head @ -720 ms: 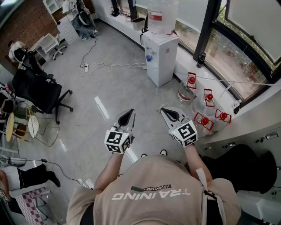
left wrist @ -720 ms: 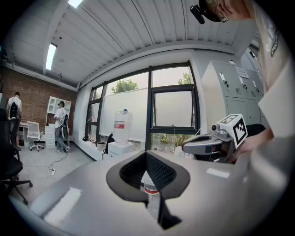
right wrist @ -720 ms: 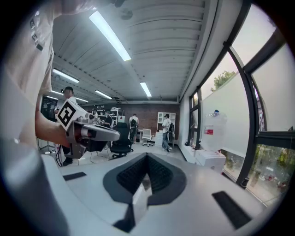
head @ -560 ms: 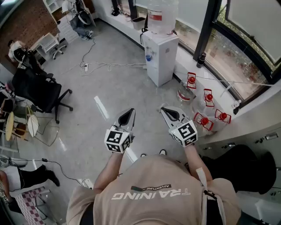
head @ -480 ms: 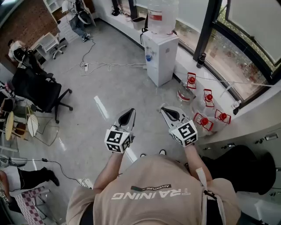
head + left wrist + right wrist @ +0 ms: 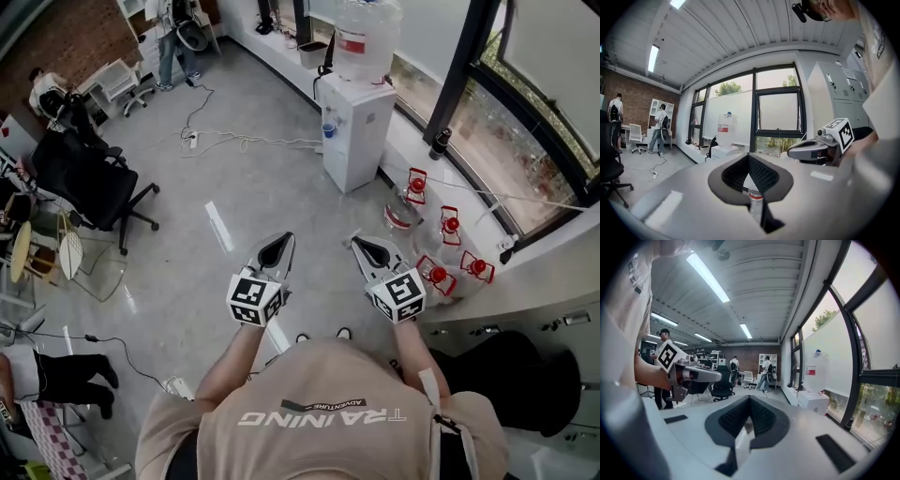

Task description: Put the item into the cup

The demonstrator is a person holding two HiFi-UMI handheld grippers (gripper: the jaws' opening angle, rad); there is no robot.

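No cup and no loose item shows in any view. In the head view my left gripper [image 6: 279,242] and right gripper [image 6: 367,247] are held side by side at waist height over a grey floor, pointing forward. Both are shut, tips touching, with nothing between them. The left gripper view looks past its shut jaws [image 6: 749,159] toward a window wall, with the right gripper [image 6: 808,148] at its right. In the right gripper view, the shut gripper [image 6: 749,401] faces the office, and the left gripper [image 6: 696,375] shows at the left.
A white water dispenser [image 6: 359,112] stands ahead by the window. Several red-capped water jugs [image 6: 441,248] sit on the floor at the right. A black office chair [image 6: 89,183] is at the left, cables [image 6: 225,141] lie on the floor, and people stand far back.
The head view has shifted a little, so the dispenser and jugs sit slightly further right and lower. Both grippers stay shut and in the same pose.
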